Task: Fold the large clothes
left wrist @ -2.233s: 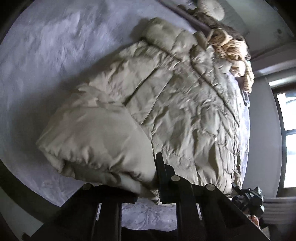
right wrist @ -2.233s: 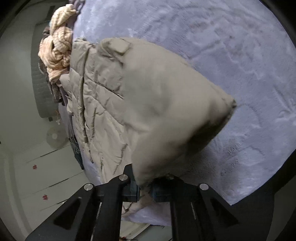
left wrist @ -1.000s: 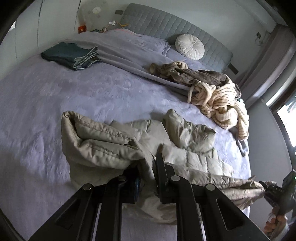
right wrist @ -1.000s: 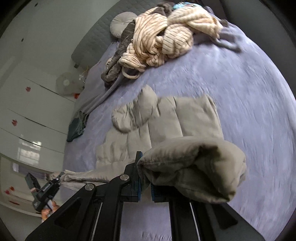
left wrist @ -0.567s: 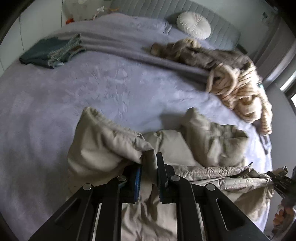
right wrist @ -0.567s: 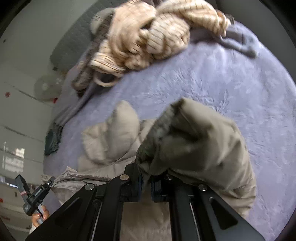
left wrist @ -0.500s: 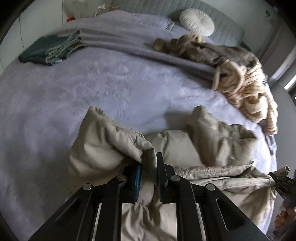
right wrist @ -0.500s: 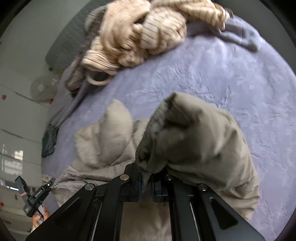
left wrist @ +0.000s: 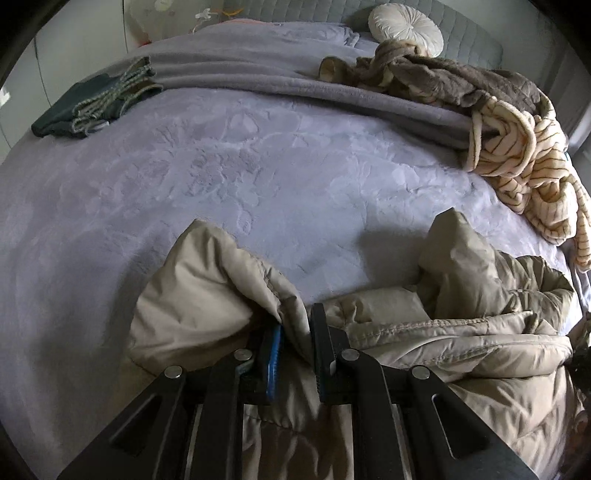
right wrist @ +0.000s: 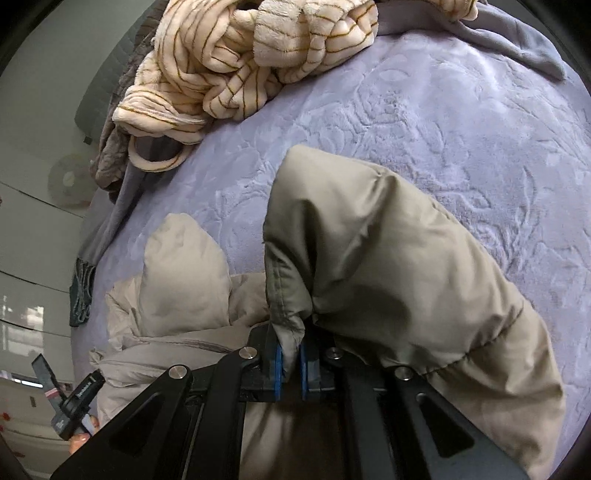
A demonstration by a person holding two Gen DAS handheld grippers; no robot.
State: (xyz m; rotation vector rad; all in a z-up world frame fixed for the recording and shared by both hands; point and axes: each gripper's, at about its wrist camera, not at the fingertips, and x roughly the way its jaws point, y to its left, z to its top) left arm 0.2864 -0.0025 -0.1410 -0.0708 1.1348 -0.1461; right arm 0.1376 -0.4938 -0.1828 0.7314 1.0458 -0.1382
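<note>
A beige quilted puffer jacket (left wrist: 443,332) lies bunched at the near edge of a lavender bedspread (left wrist: 258,177). My left gripper (left wrist: 295,343) is shut on one stitched corner of it, the fabric pinched between the blue-padded jaws. In the right wrist view the same puffer jacket (right wrist: 388,258) drapes over my right gripper (right wrist: 290,354), which is shut on a seamed edge. The jacket's folded part (right wrist: 181,273) rests on the bed to the left. The left gripper and a hand (right wrist: 74,413) show at the lower left of that view.
A cream striped fleece garment (left wrist: 524,166) and a brown one (left wrist: 443,79) are heaped at the far right. A folded dark green garment (left wrist: 92,103) lies far left. A round white cushion (left wrist: 406,27) leans on the grey headboard. A grey blanket (left wrist: 258,77) crosses the bed.
Both grippers have come down and forward toward the bed with the jacket in them. The raised jacket edges now hang lower, and the far clothes pile looks nearer.
</note>
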